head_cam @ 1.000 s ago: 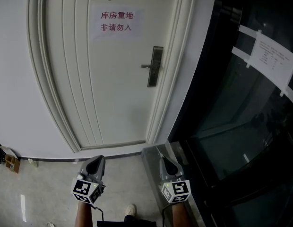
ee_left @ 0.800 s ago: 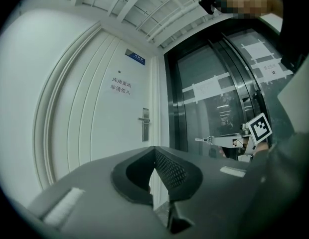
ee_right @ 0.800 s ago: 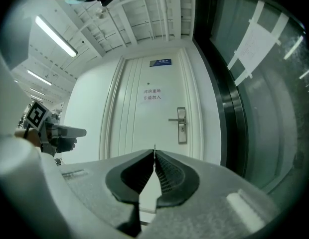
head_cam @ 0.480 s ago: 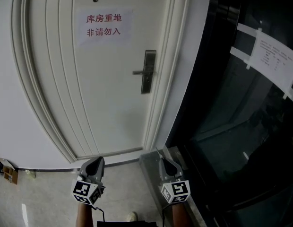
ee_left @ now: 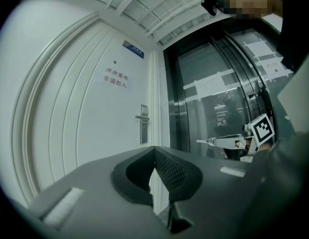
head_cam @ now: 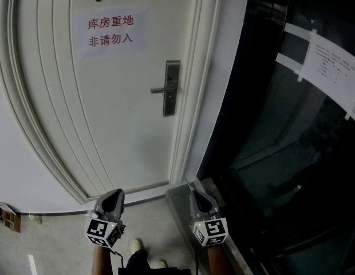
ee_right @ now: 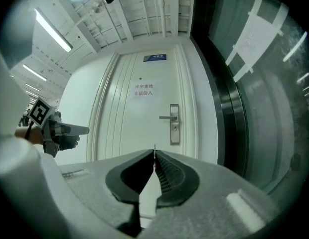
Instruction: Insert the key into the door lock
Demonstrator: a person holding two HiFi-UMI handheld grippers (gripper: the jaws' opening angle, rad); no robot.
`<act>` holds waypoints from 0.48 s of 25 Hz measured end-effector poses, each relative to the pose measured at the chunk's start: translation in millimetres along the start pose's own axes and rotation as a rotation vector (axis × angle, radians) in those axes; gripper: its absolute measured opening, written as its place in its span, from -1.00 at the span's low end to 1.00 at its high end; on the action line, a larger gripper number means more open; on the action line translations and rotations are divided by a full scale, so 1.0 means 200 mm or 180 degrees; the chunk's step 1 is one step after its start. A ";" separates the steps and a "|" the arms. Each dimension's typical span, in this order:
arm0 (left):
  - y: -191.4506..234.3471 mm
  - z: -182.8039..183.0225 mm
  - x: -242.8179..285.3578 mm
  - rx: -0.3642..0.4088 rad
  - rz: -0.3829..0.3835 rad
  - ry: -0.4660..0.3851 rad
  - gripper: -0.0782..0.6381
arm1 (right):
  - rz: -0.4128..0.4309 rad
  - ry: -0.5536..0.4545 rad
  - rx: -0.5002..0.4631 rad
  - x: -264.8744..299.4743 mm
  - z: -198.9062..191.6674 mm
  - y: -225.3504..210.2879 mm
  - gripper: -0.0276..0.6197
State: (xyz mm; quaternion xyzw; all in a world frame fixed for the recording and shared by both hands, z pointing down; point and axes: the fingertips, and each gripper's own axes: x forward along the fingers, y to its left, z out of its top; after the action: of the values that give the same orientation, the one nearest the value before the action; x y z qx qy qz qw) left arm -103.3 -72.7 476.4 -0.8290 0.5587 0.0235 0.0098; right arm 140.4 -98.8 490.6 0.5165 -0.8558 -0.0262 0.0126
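Right gripper (ee_right: 154, 154): jaws closed on the key (ee_left: 203, 141). Only a thin blade projects past the jaw tips.

Key orientation: the long axis runs in line with the jaws and lies level. In the left gripper view the blade is horizontal, with its tip toward frame left, facing the door (head_cam: 120, 107). In the head view it shows as a fine line rising from the gripper tip, at lower centre-right of the frame.

Key position: well apart from the door lock (ee_right: 174, 125) and not inserted. In the right gripper view the lock plate stands upright just above and right of the jaw tips, near frame centre. Its lever handle extends toward frame left.

Surroundings: a paper notice (head_cam: 110, 31) with red characters is fixed at the upper left of the door. Dark glass panels (head_cam: 292, 148) fill the right half of the head view.

Left gripper (ee_left: 154, 149): jaws together, with nothing between them. It sits at lower left-centre of the head view, beside the right gripper and pointing the same way.
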 end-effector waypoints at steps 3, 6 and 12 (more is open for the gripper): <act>0.02 -0.02 0.10 0.0000 -0.0066 0.0023 -0.77 | -0.0054 0.0020 0.0003 0.06 -0.02 -0.05 -0.88; 0.05 -0.03 0.22 -0.0004 -0.0149 0.0015 -0.77 | -0.0125 0.0006 -0.0010 0.13 -0.02 -0.10 -0.88; 0.13 -0.03 0.48 -0.0010 -0.0313 -0.0006 -0.77 | -0.0271 -0.0015 0.0005 0.32 -0.01 -0.20 -0.88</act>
State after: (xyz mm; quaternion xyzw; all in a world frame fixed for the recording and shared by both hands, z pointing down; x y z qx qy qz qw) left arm -92.3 -171.7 477.0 -0.8554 0.5172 0.0246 0.0102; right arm 146.9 -174.1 489.7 0.5523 -0.8331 -0.0273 0.0091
